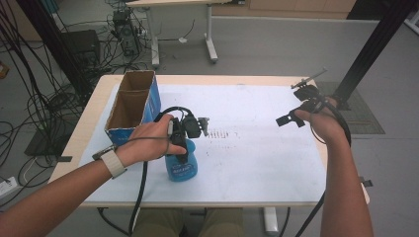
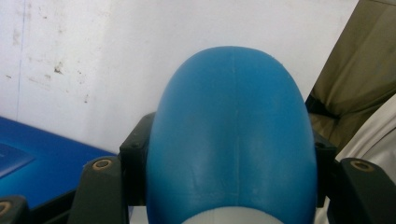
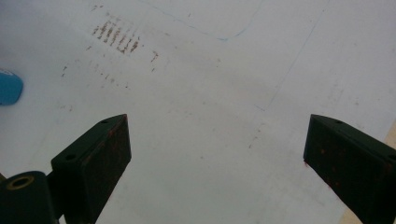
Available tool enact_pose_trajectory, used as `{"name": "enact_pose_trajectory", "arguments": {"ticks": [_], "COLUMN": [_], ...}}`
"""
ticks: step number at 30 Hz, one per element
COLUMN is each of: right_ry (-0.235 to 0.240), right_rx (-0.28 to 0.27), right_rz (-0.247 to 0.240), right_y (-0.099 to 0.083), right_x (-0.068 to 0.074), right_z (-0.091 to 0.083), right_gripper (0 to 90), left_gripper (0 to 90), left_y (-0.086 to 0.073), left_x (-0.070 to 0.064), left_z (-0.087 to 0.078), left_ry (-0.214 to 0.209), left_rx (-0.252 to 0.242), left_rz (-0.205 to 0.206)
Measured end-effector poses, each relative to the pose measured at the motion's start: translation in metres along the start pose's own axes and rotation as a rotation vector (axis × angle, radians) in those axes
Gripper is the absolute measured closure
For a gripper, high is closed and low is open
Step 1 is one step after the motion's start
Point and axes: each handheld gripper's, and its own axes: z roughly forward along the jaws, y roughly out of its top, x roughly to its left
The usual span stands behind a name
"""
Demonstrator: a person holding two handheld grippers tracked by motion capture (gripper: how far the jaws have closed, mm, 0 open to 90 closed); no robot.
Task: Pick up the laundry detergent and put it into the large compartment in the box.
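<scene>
The white sheet-covered surface (image 1: 257, 148) lies open from its middle to the right edge. At the left, an open-topped blue cardboard box (image 1: 133, 106) stands close behind the round blue plastic bottle (image 1: 181, 165), narrowing passage there.

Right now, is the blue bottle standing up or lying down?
Standing up. The blue bottle rests base-down on the white table, and the left gripper clamps its top from above.

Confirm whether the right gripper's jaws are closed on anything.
No: in the right gripper view the right gripper has its jaws spread wide apart, with bare white table between them.
</scene>
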Motion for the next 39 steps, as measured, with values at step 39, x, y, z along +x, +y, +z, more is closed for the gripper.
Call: {"name": "enact_pose_trajectory", "arguments": {"ticks": [39], "right_ry": [-0.002], "right_rx": [-0.003], "right_rz": [0.012], "right_y": [-0.0069], "right_x": [-0.0020], "right_z": [-0.0022], "right_gripper": [7.2], "left_gripper": [38.6], "left_y": [0.0021], "left_x": [0.0005], "left_z": [0.0002], "left_ry": [-0.005], "left_rx": [0.010], "left_rz": [0.006]}}
